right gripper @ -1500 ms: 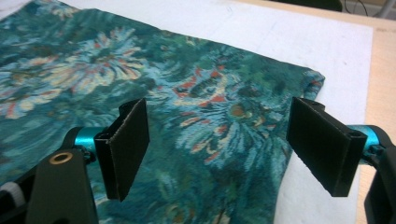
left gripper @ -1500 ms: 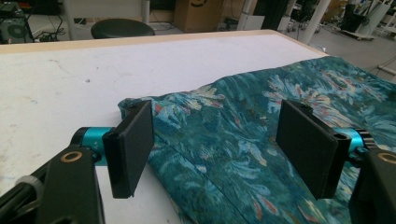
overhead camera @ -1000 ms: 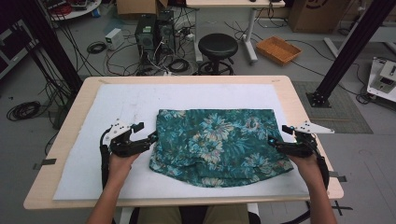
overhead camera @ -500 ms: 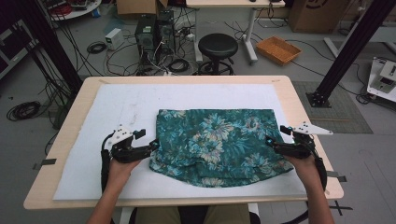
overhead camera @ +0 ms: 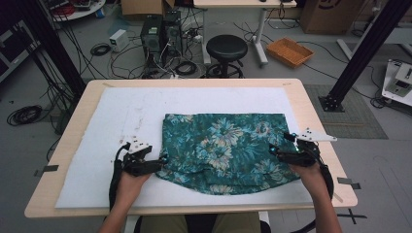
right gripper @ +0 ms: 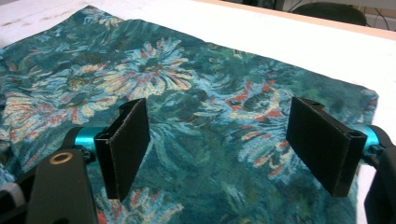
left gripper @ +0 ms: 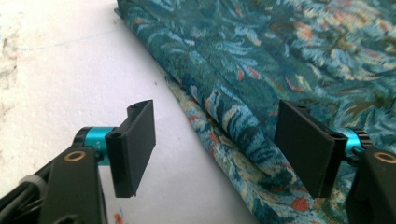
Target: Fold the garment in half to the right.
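cloth: teal floral-print folded fabric garment point(overhead camera: 226, 150), lying flat on the white foam mat point(overhead camera: 121, 111), a little right of the mat's centre, near edge bulging toward the person
mat: covers most of the light wooden counter point(overhead camera: 311, 104), bare wood rim visible all round
left claw: point(overhead camera: 163, 160) at the cloth's near-left corner, held low over the mat; jaws wide apart but just eased in a bit; in the left gripper view the cloth's folded left hem point(left gripper: 224, 130) runs diagonally between the jaws, one jaw over bare mat, the other over fabric; pads not pressing on anything, nothing gripped
right claw: point(overhead camera: 273, 150) at the cloth's right edge, near the right-hand near corner; jaws wide apart; in the right gripper view both jaws hang above the printed fabric point(right gripper: 205, 116), with the cloth's far-right corner and white mat beyond; pads clear of each other, no fold pinched, nothing held
hands: left hand point(overhead camera: 128, 182) and right hand point(overhead camera: 311, 174) come in from the near edge, one behind each claw, roughly level with each other on either side of the cloth
cloth layers: at the left hem a lower layer sticks out slightly past the upper one
background: black round stool point(overhead camera: 227, 48) on the floor beyond the counter's far edge, orange shallow tray point(overhead camera: 290, 51) on the floor to its right, cables and PC towers well behind
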A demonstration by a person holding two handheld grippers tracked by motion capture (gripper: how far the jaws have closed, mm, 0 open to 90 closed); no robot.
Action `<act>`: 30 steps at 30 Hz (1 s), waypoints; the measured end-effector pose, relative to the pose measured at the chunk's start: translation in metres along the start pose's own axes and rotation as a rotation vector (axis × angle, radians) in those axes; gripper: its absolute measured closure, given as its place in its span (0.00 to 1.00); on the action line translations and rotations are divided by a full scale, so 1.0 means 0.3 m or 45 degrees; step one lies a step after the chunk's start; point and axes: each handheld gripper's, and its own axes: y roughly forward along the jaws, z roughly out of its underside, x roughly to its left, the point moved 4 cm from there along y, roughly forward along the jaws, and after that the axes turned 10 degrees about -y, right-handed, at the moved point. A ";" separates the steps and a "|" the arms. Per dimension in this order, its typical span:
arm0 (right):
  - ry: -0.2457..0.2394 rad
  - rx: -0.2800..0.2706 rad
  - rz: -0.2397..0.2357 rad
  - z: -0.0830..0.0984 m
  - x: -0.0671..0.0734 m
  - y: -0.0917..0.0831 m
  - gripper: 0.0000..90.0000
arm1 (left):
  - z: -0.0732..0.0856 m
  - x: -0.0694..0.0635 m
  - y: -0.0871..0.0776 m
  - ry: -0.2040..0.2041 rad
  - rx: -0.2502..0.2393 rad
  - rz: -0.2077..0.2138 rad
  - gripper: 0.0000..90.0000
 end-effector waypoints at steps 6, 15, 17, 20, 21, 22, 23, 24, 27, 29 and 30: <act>-0.006 -0.001 -0.024 -0.018 0.025 0.018 0.24 | 0.012 -0.019 0.013 0.026 0.003 -0.034 0.42; -0.076 0.007 -0.088 -0.086 0.087 0.089 0.24 | 0.037 -0.058 0.022 0.089 0.056 -0.074 0.60; -0.084 0.007 -0.104 -0.106 0.103 0.105 0.24 | 0.038 -0.058 0.022 0.089 0.062 -0.071 0.66; -0.105 0.013 -0.122 -0.131 0.122 0.127 0.24 | 0.041 -0.062 0.021 0.080 0.064 -0.062 0.71; -0.110 0.013 -0.127 -0.137 0.127 0.132 0.24 | 0.042 -0.062 0.020 0.075 0.072 -0.053 0.73; -0.115 0.011 -0.130 -0.143 0.131 0.138 0.24 | 0.043 -0.061 0.018 0.073 0.077 -0.050 0.76; -0.112 0.010 -0.135 -0.148 0.135 0.141 0.24 | 0.044 -0.062 0.018 0.046 0.074 -0.044 0.76; -0.114 0.010 -0.140 -0.153 0.138 0.146 0.24 | 0.046 -0.061 0.015 0.006 0.078 -0.037 0.78; -0.120 0.022 -0.146 -0.165 0.147 0.161 0.24 | 0.050 -0.056 0.007 -0.038 0.080 -0.031 0.81; -0.120 0.026 -0.157 -0.174 0.158 0.169 0.24 | 0.054 -0.056 0.002 -0.060 0.077 -0.030 0.82; -0.130 0.021 -0.160 -0.181 0.164 0.175 0.24 | 0.055 -0.055 0.001 -0.071 0.071 -0.027 0.84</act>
